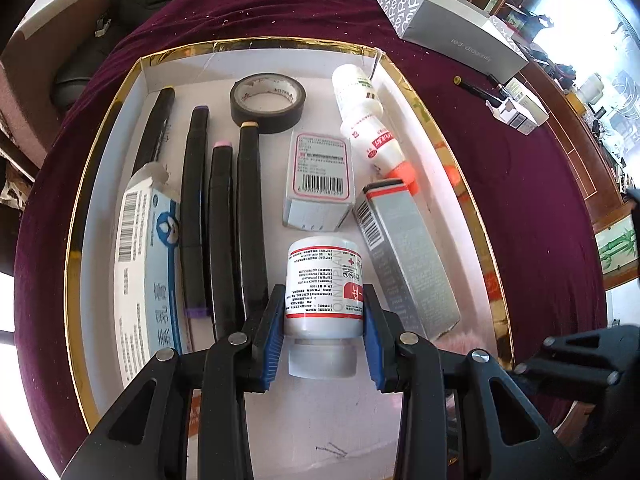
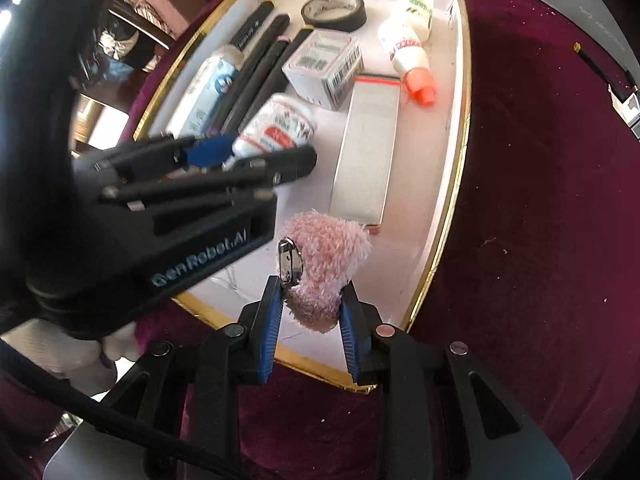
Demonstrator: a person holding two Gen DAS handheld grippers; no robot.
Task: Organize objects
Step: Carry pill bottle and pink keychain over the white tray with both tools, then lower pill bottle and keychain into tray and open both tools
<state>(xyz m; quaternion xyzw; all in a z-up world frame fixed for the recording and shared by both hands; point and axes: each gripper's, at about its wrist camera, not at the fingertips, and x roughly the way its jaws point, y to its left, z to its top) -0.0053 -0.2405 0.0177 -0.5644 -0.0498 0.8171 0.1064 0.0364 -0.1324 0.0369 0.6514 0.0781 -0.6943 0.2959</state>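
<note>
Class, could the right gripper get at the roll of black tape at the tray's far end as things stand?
Probably not yet. The right gripper is shut on a pink fluffy clip, and a grey box and small carton lie before the tape.

Bright daylight (blown-out window upper right); heavy fisheye warp; blurred left claw

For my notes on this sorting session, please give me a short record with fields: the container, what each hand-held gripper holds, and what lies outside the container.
container: gold-rimmed tray on a dark red cloth
left hand-held gripper: shut on white pill bottle, over the tray
right hand-held gripper: shut on pink fluffy clip, at the tray's near edge
in tray: black markers, tape roll, small boxes
outside tray: grey box
</note>
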